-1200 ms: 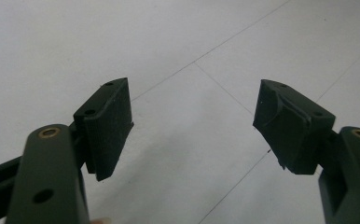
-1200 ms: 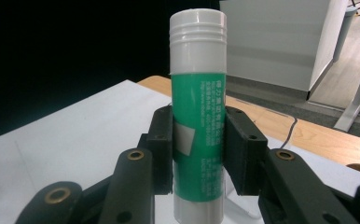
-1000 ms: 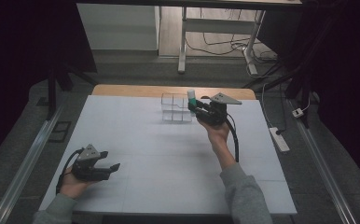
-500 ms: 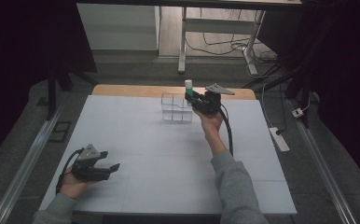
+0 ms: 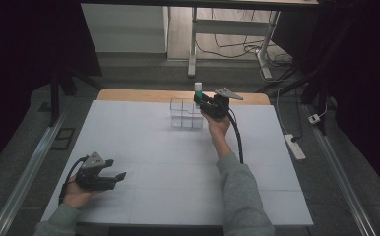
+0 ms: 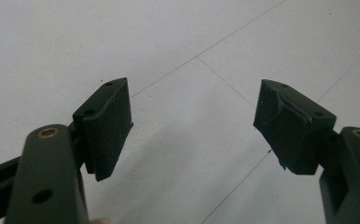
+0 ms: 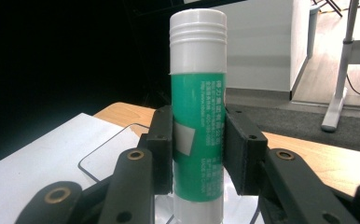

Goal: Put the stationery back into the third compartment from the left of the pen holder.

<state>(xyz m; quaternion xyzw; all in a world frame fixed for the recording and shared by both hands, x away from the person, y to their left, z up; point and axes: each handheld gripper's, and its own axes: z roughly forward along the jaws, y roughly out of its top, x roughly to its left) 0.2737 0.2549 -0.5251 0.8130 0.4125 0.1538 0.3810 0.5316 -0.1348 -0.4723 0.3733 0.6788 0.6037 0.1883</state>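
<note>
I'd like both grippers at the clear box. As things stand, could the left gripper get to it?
Probably yes, with a long reach. The left gripper rests open at the near left, and only bare white table lies between it and the clear box. The right gripper, holding a glue stick, crowds the box's right side.

High camera overlooks the table (image 5: 129,147); claw cameras sit close.

In the right gripper view the glue stick (image 7: 197,116) has its base cut off by the bottom edge, and the clear box (image 7: 117,154) beneath it is mostly hidden behind the right gripper (image 7: 197,154). Its label print is too small to read. From the high view the box's (image 5: 186,112) compartments are too faint to count.
</note>
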